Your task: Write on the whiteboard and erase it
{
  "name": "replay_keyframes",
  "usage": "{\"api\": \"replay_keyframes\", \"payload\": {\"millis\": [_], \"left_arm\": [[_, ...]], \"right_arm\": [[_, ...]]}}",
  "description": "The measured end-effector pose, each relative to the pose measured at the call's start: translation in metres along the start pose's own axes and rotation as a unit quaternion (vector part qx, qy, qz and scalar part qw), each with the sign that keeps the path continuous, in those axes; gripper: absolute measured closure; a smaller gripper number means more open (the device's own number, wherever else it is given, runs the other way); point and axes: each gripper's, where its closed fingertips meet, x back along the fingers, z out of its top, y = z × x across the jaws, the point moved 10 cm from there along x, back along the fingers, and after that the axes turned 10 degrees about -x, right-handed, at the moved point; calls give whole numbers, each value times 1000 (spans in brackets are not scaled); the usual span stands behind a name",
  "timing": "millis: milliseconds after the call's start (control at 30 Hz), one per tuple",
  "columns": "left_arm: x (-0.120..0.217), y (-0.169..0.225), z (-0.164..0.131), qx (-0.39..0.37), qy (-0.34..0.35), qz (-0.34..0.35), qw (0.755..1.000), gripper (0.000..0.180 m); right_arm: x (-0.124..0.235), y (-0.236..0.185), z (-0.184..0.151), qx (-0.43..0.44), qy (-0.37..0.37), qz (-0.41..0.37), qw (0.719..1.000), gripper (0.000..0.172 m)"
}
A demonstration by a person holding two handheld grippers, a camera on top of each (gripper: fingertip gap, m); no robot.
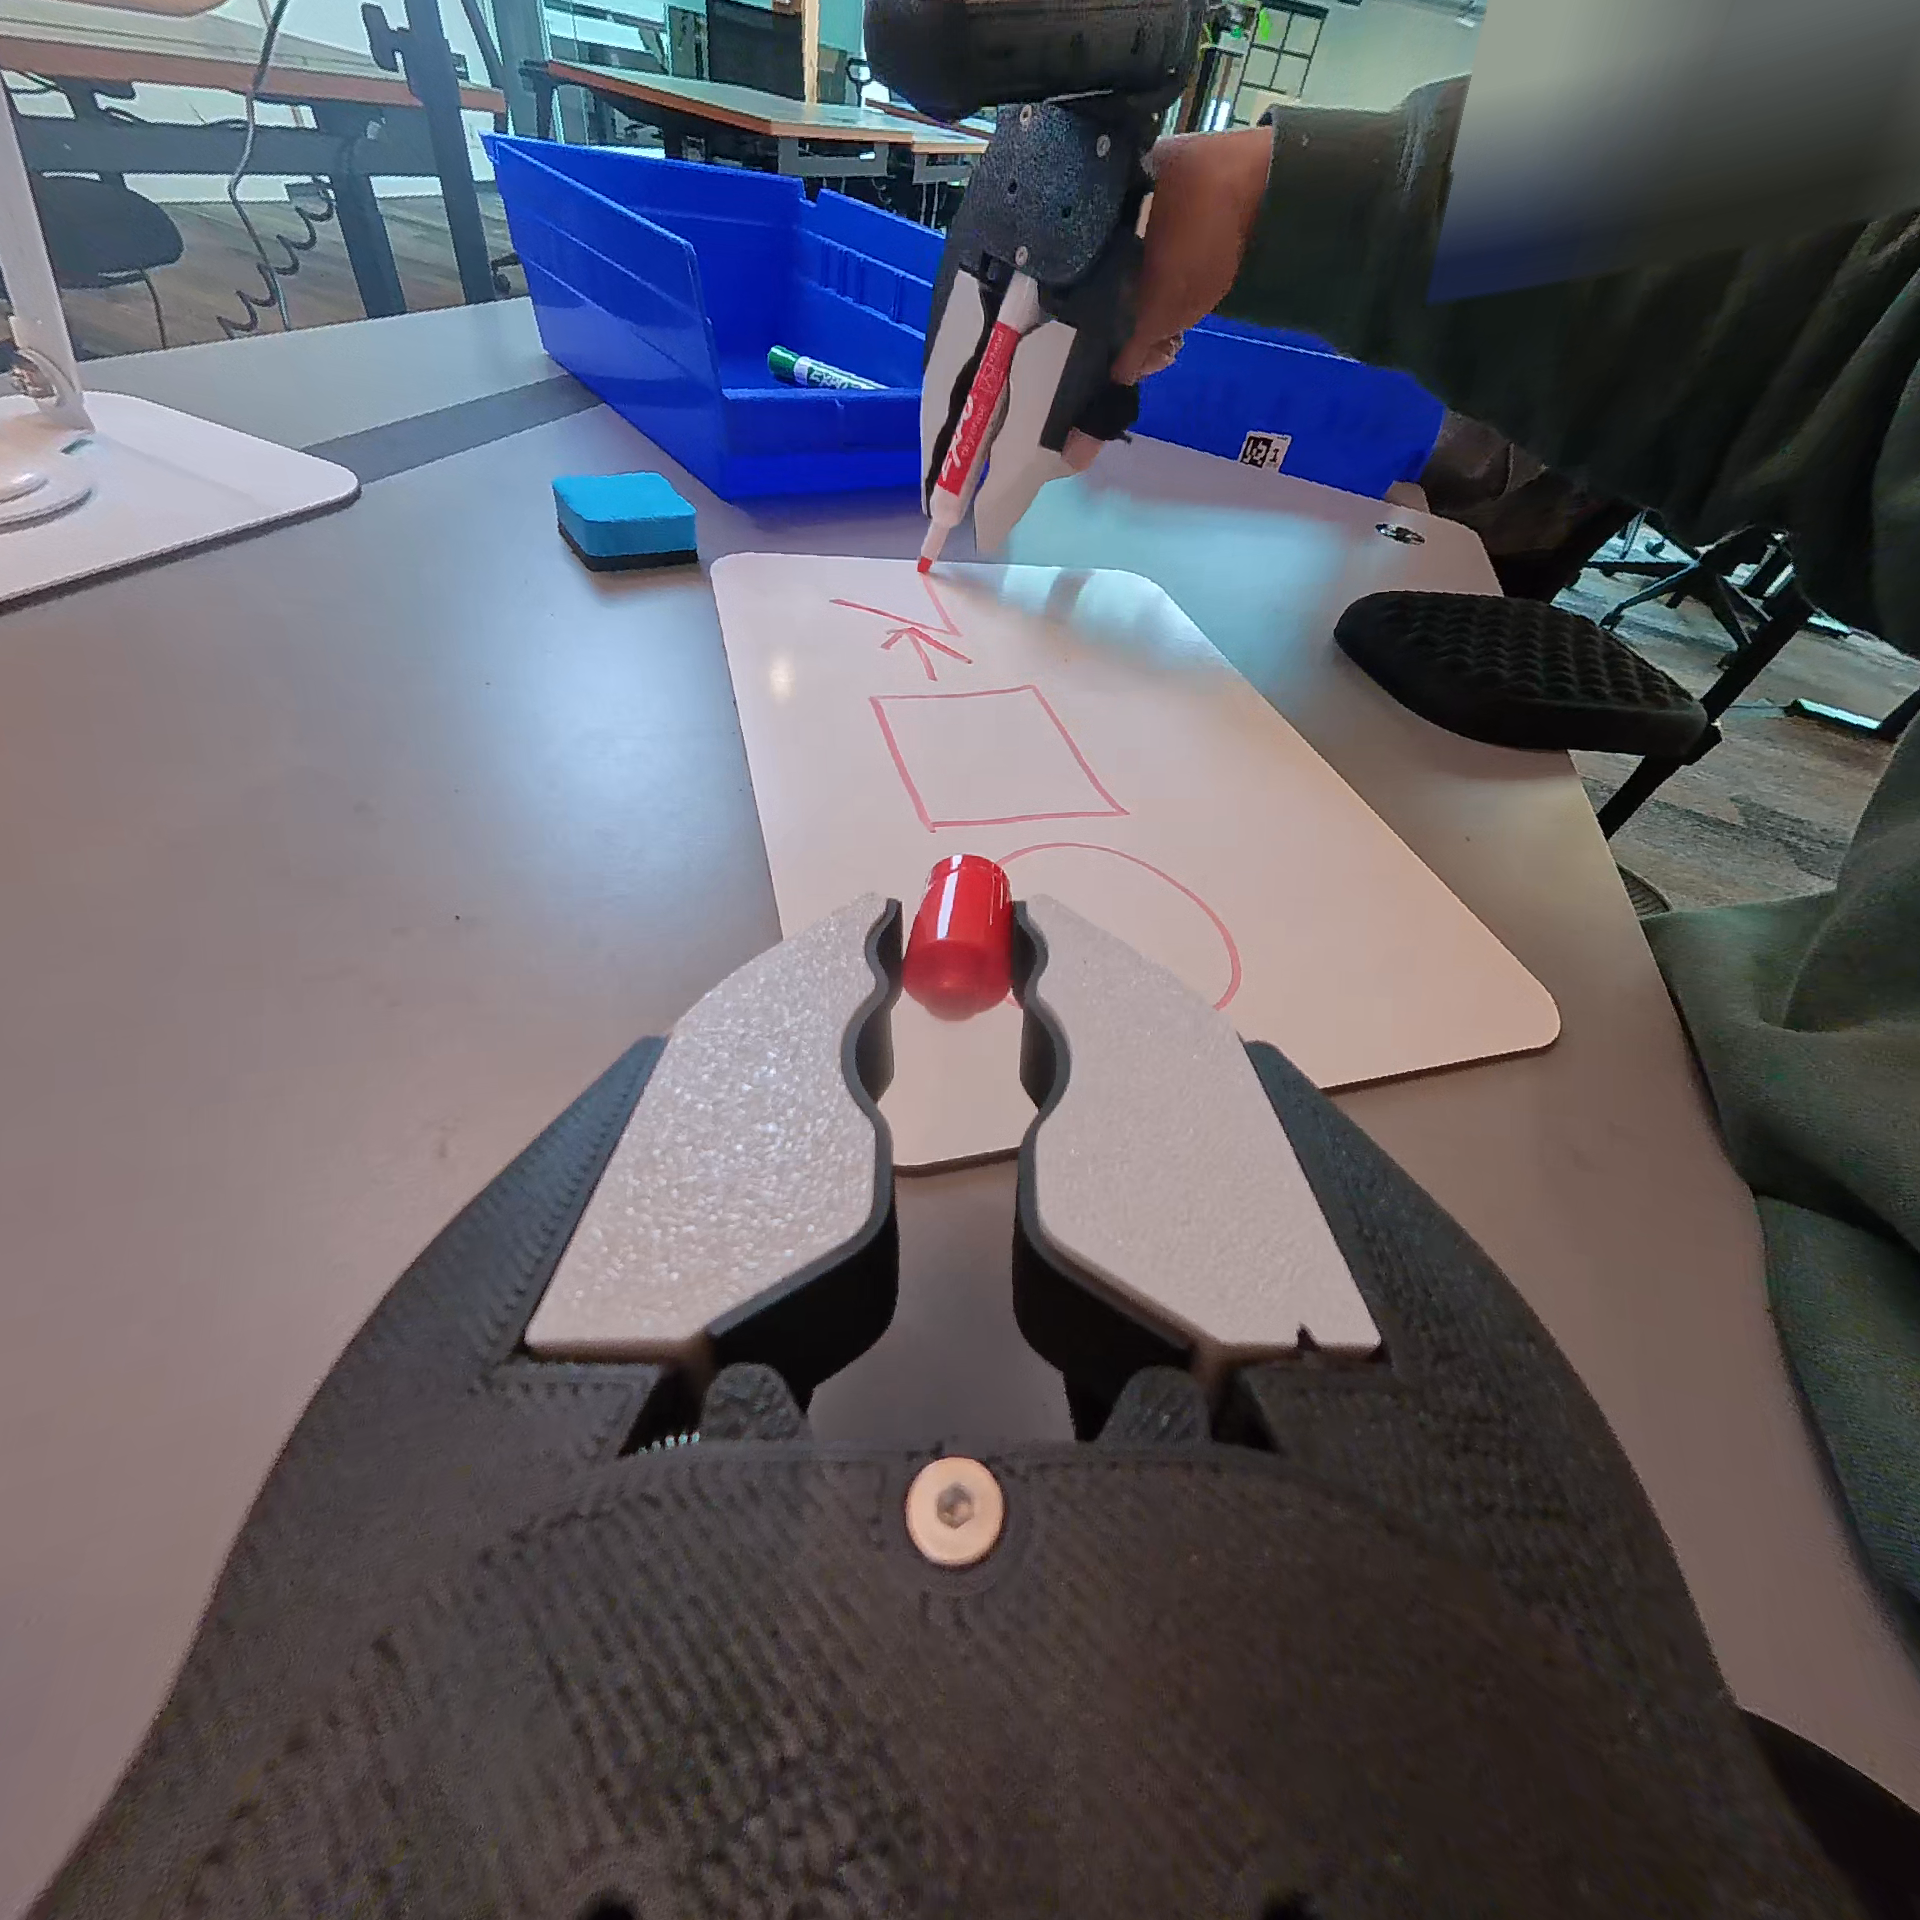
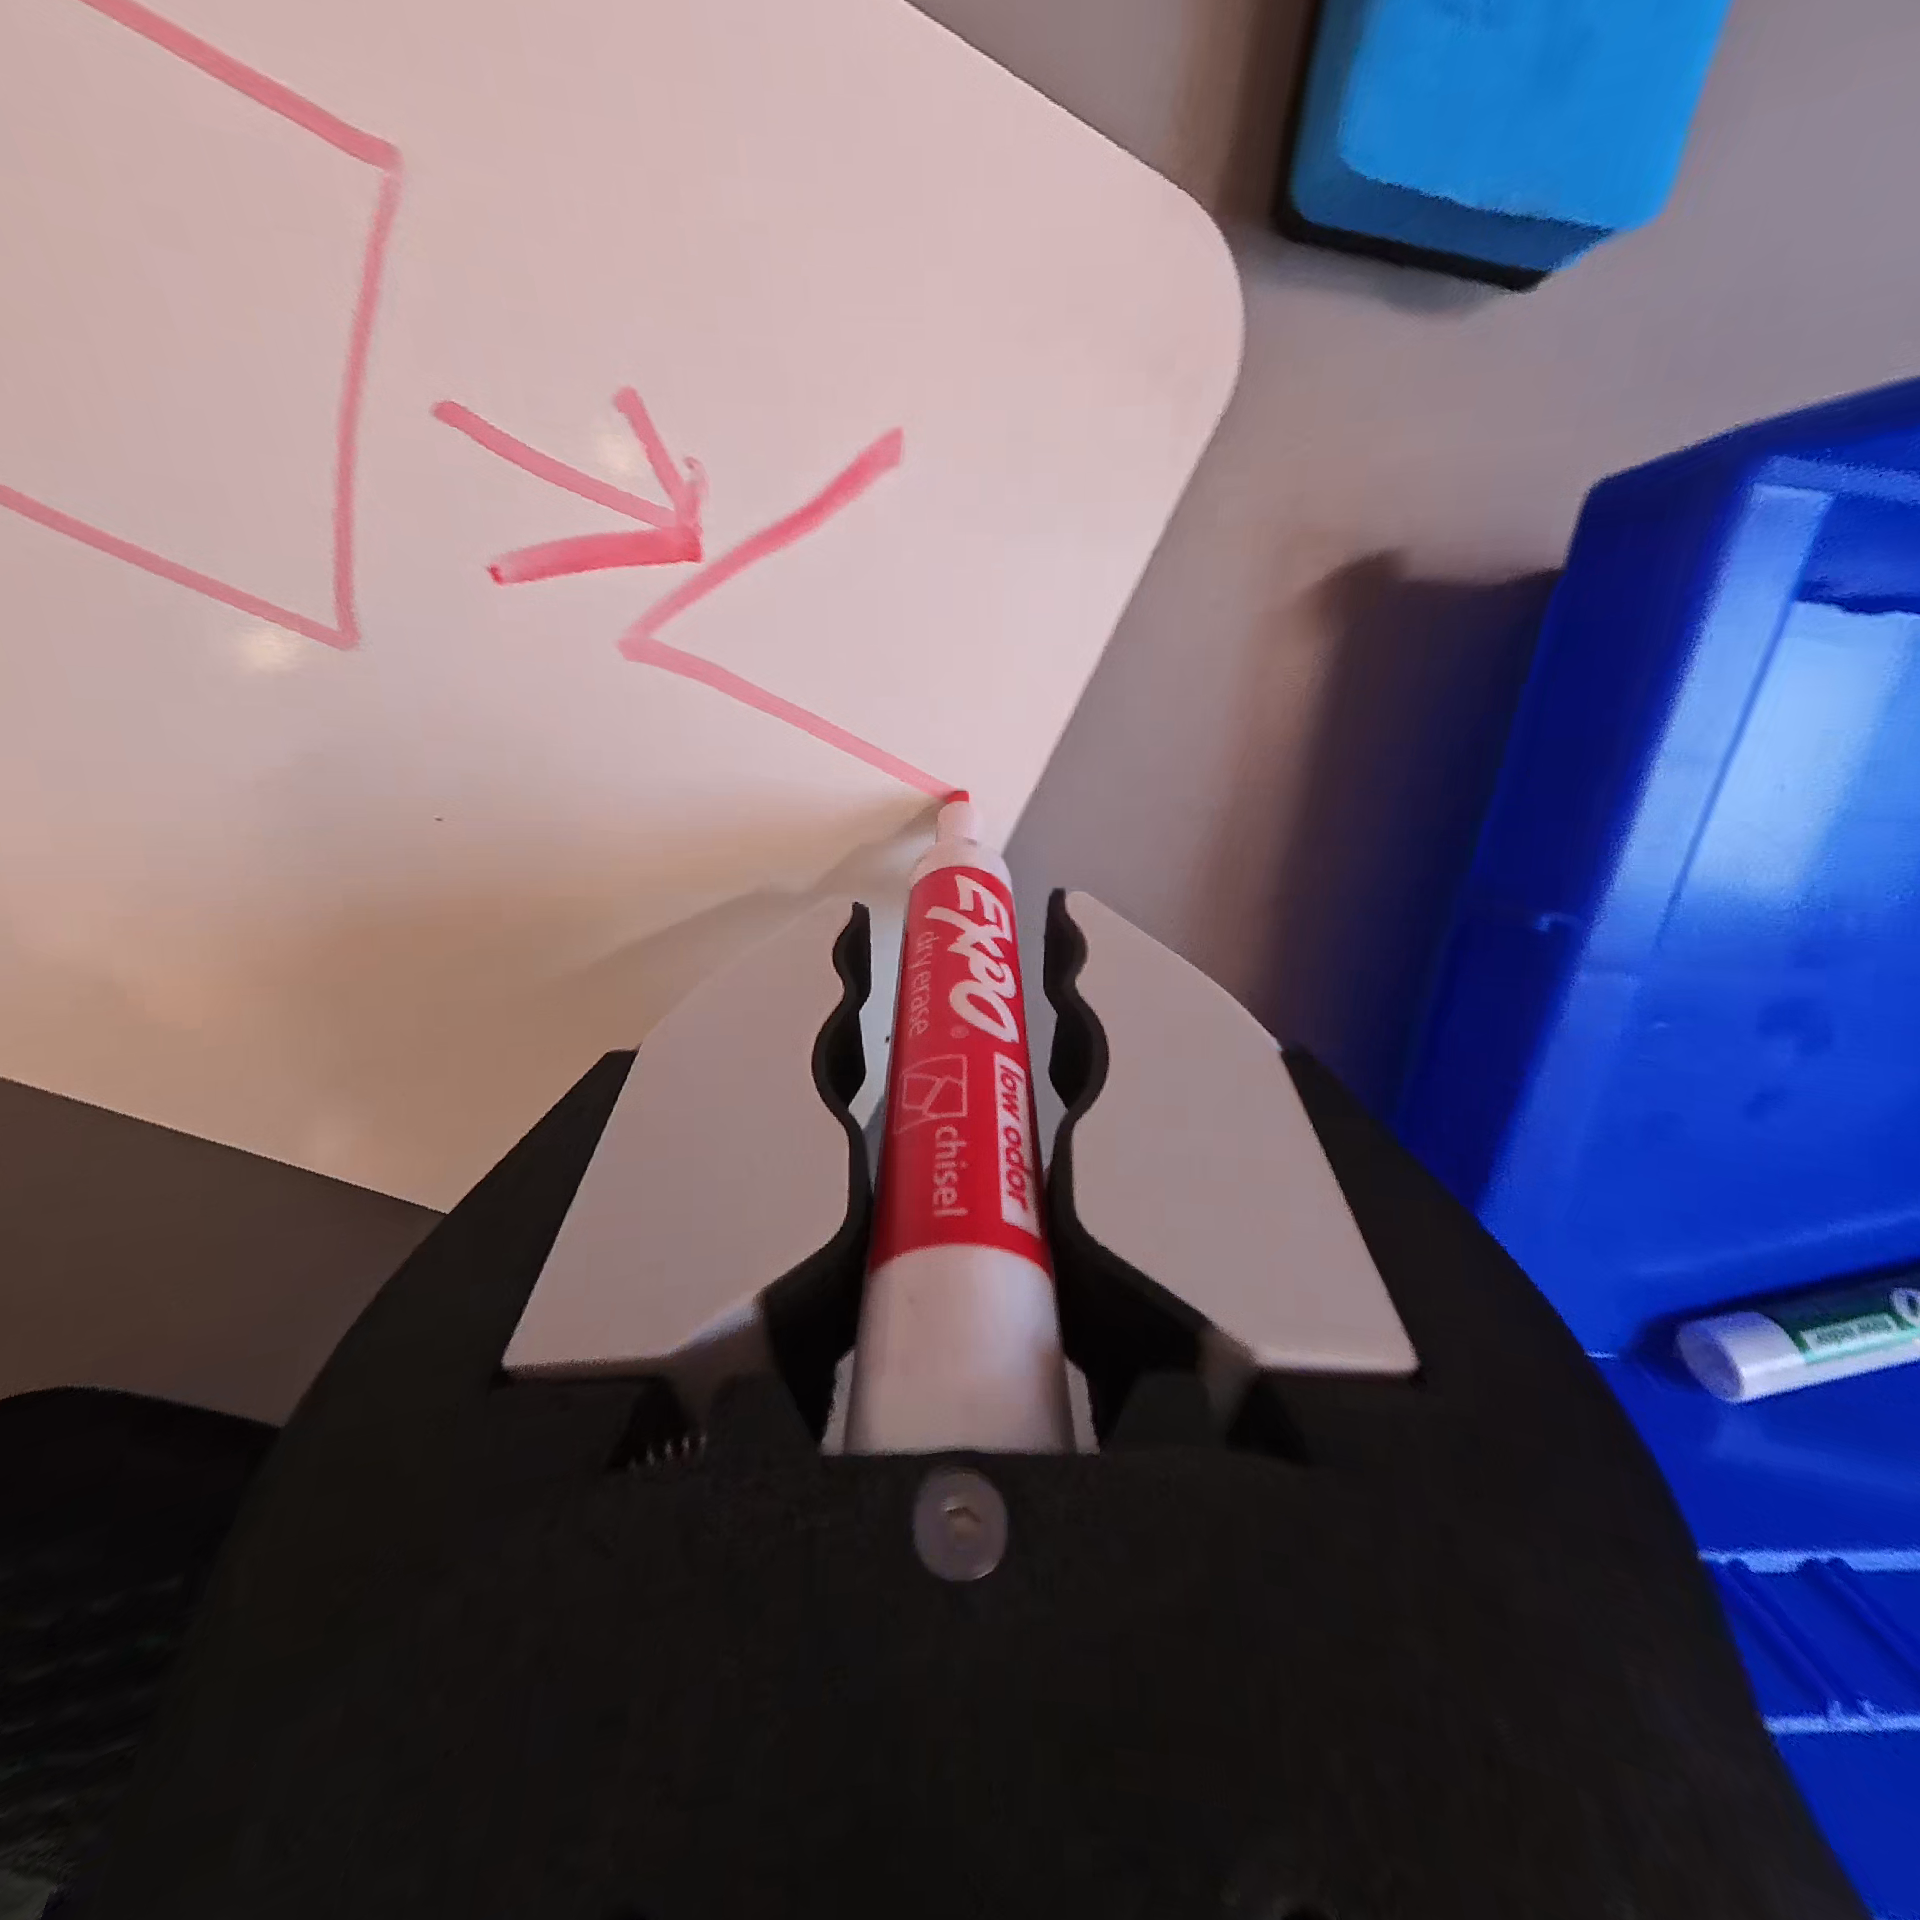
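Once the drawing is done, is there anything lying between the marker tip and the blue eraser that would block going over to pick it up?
Nothing visible does. The blue eraser sits on bare table, just past the whiteboard corner from the marker tip. The blue bin stands beside that path, not across it.

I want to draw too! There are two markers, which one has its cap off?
The red marker in the right gripper, its bare tip on the whiteboard. The green marker lies capped in the blue bin.
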Motion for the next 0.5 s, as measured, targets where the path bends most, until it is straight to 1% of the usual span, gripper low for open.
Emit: {"api": "replay_keyframes", "payload": {"millis": [100,233,433,500], "left_arm": [[0,0,0,1,0,0,1000,161],[0,0,0,1,0,0,1000,161],[0,0,0,-2,-1,0,1000,161],[0,1,0,-2,-1,-1,1000,161]], "right_arm": [[0,7,-3,-11,2,-1,1000,138],[-1,3,2,-2,5,-3,1000,138],[-9,-5,27,16,20,6,1000,138],[-11,-10,37,23,25,13,999,135]]}}
